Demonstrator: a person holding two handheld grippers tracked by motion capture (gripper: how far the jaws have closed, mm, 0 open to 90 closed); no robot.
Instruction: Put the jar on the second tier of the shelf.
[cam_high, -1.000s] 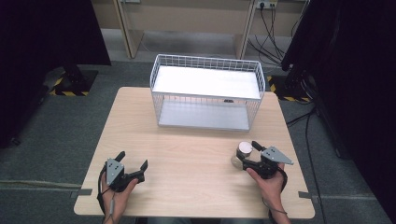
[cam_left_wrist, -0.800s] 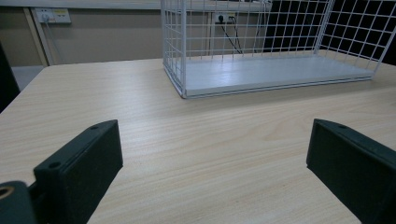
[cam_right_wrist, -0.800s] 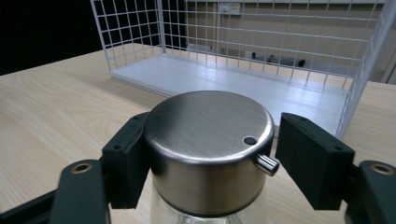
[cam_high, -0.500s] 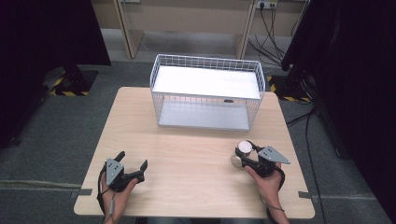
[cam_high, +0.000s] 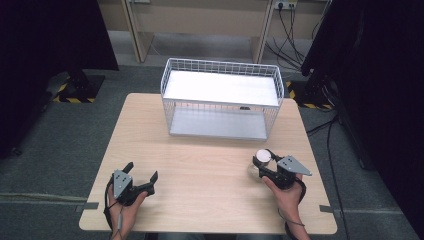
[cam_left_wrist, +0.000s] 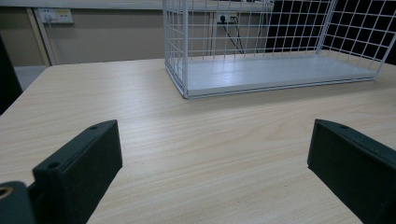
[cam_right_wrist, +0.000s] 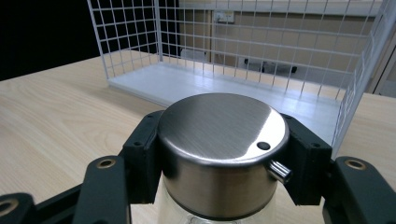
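Note:
A glass jar with a brushed steel lid (cam_high: 263, 155) stands at the front right of the wooden table (cam_high: 200, 165). My right gripper (cam_high: 264, 161) is shut on it, one jaw on each side of the lid. In the right gripper view the lid (cam_right_wrist: 222, 123) sits between the black jaws of the right gripper (cam_right_wrist: 222, 158), and a small steel pin sticks out of its side. My left gripper (cam_high: 142, 171) rests at the front left, open, with nothing between its jaws. In the left gripper view, bare wood lies between the wide-apart jaws of the left gripper (cam_left_wrist: 215, 158).
A white wire basket (cam_high: 220, 62) with a flat white floor stands at the back middle of the table. Its near corner (cam_left_wrist: 187, 46) shows in the left gripper view, and its wall (cam_right_wrist: 126, 37) rises just behind the jar. Cables and dark stands surround the table.
The right gripper has turned very slightly with the jar in it. The left gripper has stayed where it was.

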